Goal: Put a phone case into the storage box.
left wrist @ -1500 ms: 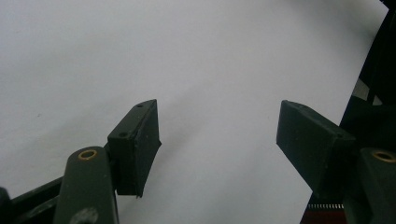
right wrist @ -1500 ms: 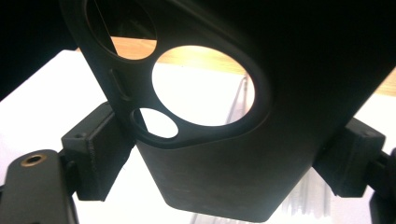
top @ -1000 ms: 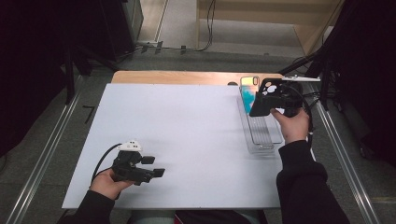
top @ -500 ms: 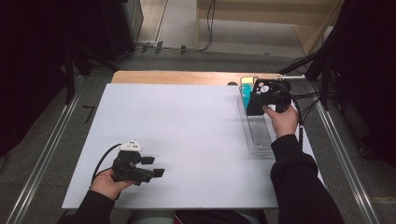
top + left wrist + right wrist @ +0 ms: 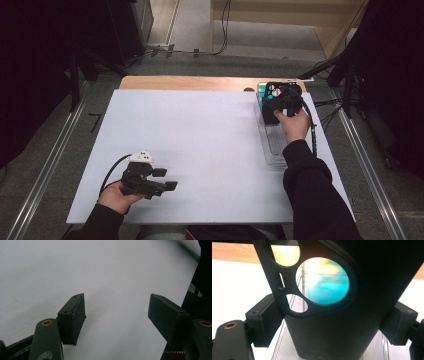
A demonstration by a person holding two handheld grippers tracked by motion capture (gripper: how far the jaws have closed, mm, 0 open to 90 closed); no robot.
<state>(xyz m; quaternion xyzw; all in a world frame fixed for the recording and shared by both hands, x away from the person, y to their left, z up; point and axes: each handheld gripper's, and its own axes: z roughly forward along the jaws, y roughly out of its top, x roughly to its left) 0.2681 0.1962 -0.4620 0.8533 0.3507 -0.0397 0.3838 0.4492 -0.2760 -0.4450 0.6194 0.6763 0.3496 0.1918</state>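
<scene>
A black phone case (image 5: 367, 280) with round camera cutouts stands between the jaws of my right gripper (image 5: 332, 325), which is shut on its sides. In the high view the case (image 5: 273, 96) hangs over the far end of a clear plastic tray (image 5: 274, 147) at the right of the white board. Something teal (image 5: 324, 287) shows through the largest cutout, and it lies at the tray's far end (image 5: 260, 96). My left gripper (image 5: 166, 179) rests near the board's front left, open with nothing between its jaws (image 5: 117, 312).
The white board (image 5: 200, 135) covers most of a wooden table (image 5: 190, 82). Cables run along the right side by a metal rail (image 5: 370, 175). A dark sleeve (image 5: 310, 185) reaches in from the bottom right.
My right gripper has shifted a little left and farther along the tray with the phone case, which now stands more upright. The left gripper has not moved.
</scene>
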